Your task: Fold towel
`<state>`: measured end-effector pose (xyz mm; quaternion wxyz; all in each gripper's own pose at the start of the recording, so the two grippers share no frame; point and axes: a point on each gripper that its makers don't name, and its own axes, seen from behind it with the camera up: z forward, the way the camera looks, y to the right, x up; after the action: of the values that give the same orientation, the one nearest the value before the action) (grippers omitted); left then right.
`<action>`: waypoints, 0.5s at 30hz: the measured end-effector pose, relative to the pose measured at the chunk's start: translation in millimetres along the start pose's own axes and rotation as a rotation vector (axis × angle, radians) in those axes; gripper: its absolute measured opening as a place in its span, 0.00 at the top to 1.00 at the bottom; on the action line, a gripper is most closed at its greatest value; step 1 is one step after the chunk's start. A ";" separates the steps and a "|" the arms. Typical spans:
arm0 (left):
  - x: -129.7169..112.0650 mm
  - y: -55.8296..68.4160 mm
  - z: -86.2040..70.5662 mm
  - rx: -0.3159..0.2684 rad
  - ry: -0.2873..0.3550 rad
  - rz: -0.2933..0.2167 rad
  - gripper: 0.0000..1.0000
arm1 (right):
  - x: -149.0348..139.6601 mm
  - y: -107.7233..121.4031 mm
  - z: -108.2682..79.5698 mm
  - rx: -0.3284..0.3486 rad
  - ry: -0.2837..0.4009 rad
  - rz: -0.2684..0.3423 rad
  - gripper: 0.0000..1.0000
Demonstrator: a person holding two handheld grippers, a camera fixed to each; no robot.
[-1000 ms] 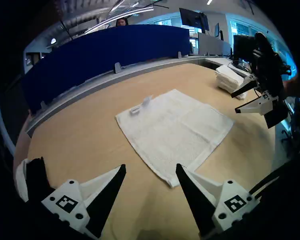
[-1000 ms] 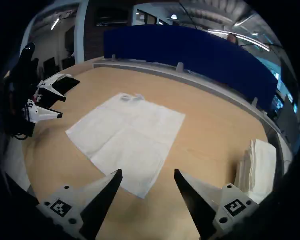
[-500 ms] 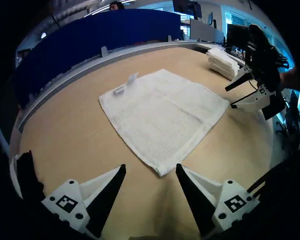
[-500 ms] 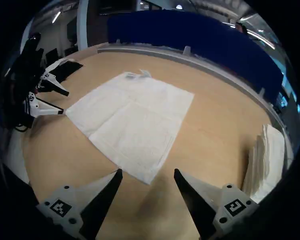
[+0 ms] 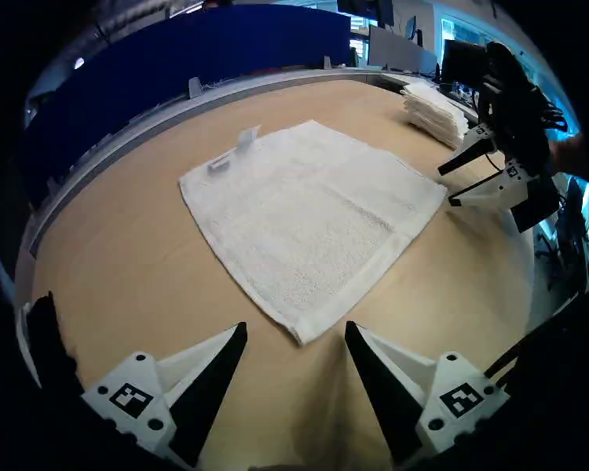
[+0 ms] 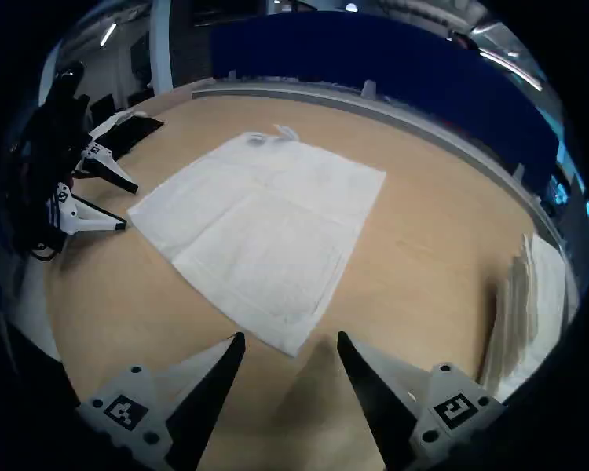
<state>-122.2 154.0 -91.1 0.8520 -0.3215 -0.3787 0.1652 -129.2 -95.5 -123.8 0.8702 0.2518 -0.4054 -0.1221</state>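
Left gripper view, left gripper (image 5: pixel 295 328): we see its jaws wide apart, empty, the towel's (image 5: pixel 310 196) near corner between their tips.
Left gripper view, towel: spread flat on the bench (image 5: pixel 129 235).
Left gripper view, right gripper (image 5: pixel 445 187): far right, jaws parted, empty, just beside the towel's right corner.
Right gripper view, right gripper: jaws wide apart, empty, the towel's near corner between their tips.
Right gripper view, folded stack (image 6: pixel 530 298): at the bench's right edge.
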 end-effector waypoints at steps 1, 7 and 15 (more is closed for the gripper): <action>-0.7 0.9 0.1 -0.002 -0.004 0.000 0.08 | -0.6 -0.2 0.5 0.000 0.000 0.000 0.15; -4.5 5.5 1.5 -0.007 -0.028 -0.003 0.22 | -2.5 -2.4 2.6 0.007 -0.003 0.001 0.27; -4.8 10.7 3.7 -0.011 -0.042 -0.016 0.38 | -3.1 -4.2 4.3 0.018 -0.008 0.013 0.41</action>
<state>-128.6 161.0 -99.0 0.8433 -0.3198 -0.3999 0.1631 -134.5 -99.2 -125.7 0.8670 0.2565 -0.4116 -0.1141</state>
